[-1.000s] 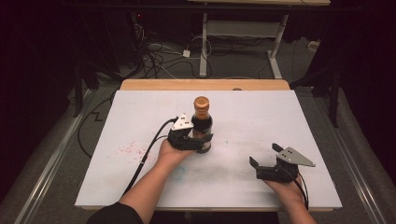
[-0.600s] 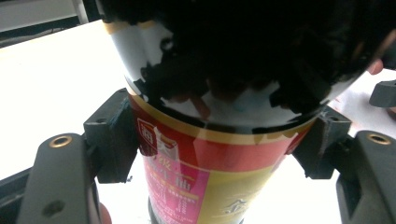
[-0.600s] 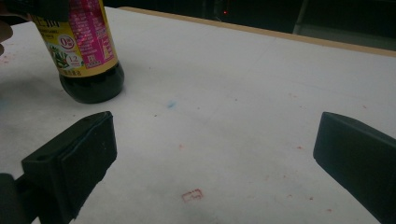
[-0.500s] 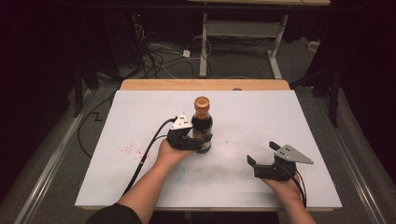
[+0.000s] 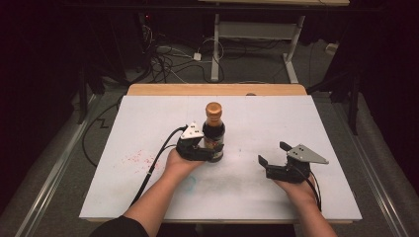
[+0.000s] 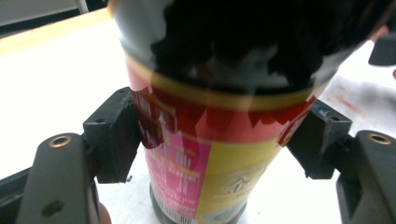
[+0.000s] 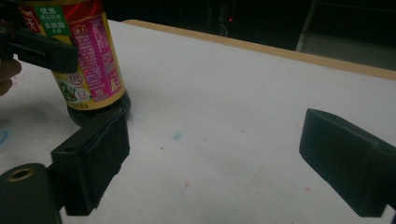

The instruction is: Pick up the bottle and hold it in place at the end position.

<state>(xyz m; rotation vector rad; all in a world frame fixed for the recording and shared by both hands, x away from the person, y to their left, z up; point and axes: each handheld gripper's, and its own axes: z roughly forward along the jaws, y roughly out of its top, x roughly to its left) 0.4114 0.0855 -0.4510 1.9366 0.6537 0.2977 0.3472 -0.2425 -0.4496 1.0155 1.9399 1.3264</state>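
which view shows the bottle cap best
The high view: the brown cap sits clear atop the upright bottle. The left gripper view cuts the bottle off above its label, and the right gripper view catches just its lower label and base.

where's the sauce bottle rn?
In the high view, the sauce bottle stands upright near the middle of the white table, clamped by the left gripper.

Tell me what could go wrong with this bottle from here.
The left gripper is clamped low on the bottle, on its glossy label, so the tall bottle could tip or twist if pushed up top. The right gripper, whose jaws have just been closing with nothing between them, could knock the bottle if it swings in fast.
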